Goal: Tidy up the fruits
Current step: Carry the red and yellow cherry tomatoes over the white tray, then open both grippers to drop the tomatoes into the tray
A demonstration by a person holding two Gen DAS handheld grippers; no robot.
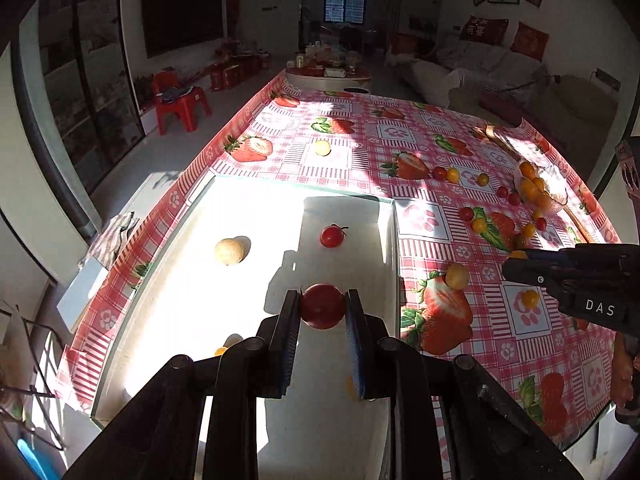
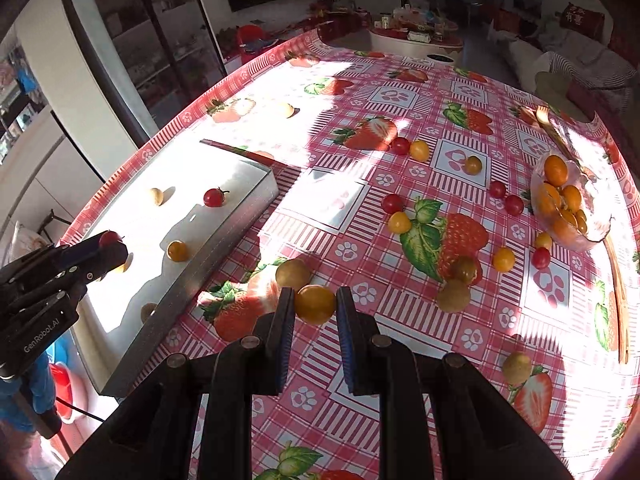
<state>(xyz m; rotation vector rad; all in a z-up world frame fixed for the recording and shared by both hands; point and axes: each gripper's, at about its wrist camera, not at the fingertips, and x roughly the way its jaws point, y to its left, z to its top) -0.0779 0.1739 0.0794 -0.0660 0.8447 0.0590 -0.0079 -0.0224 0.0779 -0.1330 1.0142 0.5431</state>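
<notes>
left claw (image 1: 323,306) clamped on round red cherry tomato (image 1: 322,312), right over the shallow white tray (image 1: 394,216) | right claw (image 2: 316,304) hugging round yellow cherry tomato (image 2: 315,304), tray off to its left

Strawberry-print table (image 2: 360,204) carries white tray (image 2: 224,240), loose fruits (image 2: 400,222), glass bowl (image 2: 592,224)

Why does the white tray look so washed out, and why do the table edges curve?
Left wrist view: hard sunlight bleaches the white tray, and the left gripper holding a red tomato casts a sharp shadow. Right wrist view: the fisheye lens bows the tablecloth; sun patches glare beside the right gripper with its yellow tomato.
</notes>
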